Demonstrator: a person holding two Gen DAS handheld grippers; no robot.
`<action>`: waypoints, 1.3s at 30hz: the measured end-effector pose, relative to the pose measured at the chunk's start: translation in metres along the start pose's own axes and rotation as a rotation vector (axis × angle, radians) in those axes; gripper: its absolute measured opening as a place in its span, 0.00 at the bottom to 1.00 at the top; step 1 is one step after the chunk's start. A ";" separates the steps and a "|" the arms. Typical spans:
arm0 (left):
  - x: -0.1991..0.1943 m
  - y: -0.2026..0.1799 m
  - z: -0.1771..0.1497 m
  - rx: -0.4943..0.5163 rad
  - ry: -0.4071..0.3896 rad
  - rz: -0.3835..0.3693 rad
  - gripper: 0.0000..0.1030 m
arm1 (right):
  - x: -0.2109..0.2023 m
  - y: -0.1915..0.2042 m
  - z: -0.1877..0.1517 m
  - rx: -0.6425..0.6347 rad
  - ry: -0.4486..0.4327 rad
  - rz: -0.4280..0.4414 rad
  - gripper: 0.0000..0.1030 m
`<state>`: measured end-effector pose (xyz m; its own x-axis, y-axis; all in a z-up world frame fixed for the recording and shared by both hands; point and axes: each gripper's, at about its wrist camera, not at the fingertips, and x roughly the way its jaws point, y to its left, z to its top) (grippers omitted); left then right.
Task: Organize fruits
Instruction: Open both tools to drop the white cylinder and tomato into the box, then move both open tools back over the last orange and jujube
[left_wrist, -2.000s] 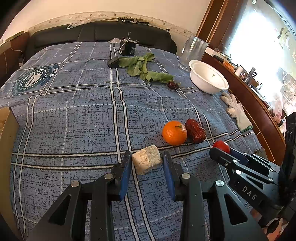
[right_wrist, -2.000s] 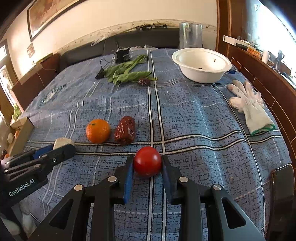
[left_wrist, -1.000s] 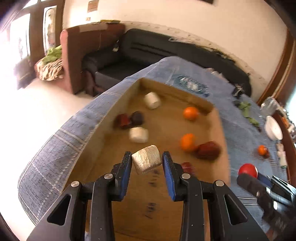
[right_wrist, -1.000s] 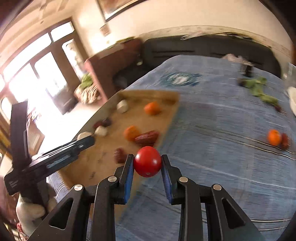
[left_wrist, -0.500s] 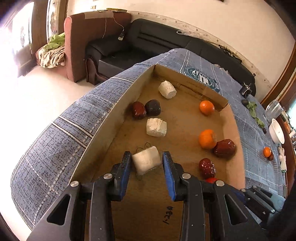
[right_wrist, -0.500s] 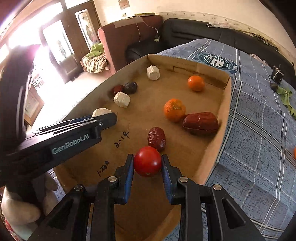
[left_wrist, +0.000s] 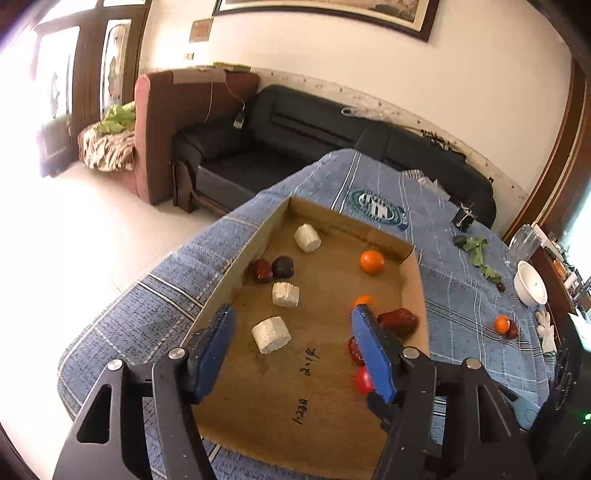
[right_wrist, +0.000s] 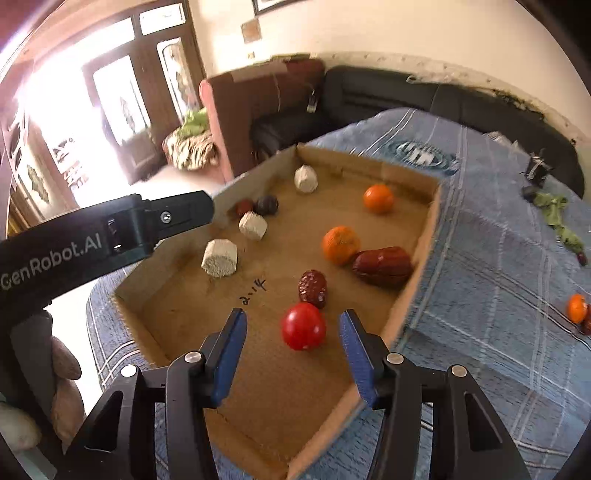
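The tomato (right_wrist: 303, 326) lies on the floor of the cardboard box (right_wrist: 424, 236), between the spread jaws of the right gripper (right_wrist: 291, 343), which have just been opening. The pale block (left_wrist: 271, 335) lies in the box between the left gripper's (left_wrist: 295, 347) jaws, likewise just opened.

Strong daylight enters through the glazed doors (right_wrist: 122, 110) at left and burns out to white, washing the floor (left_wrist: 74, 240) beyond detail. Fisheye distortion bows the wall and sofa (left_wrist: 332, 136); dark vignetting rims each corner. The cardboard tray (right_wrist: 424, 236) is evenly lit, with short soft shadows under the fruit. Motion blur smears the blue cloth (right_wrist: 498, 277) in the right wrist view.
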<state>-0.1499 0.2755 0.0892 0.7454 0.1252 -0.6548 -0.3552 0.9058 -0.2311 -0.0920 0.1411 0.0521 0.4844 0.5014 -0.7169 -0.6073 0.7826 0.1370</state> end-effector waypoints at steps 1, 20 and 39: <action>-0.004 -0.003 -0.001 0.008 -0.010 0.011 0.65 | -0.007 -0.003 -0.003 0.013 -0.020 -0.013 0.61; -0.047 -0.094 -0.039 0.281 -0.113 0.075 0.86 | -0.080 -0.073 -0.060 0.309 -0.136 -0.172 0.70; -0.048 -0.107 -0.048 0.310 -0.098 0.069 0.86 | -0.083 -0.079 -0.073 0.320 -0.131 -0.165 0.70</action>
<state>-0.1751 0.1535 0.1113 0.7814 0.2157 -0.5856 -0.2295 0.9719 0.0517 -0.1304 0.0103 0.0510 0.6482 0.3853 -0.6568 -0.2968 0.9222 0.2481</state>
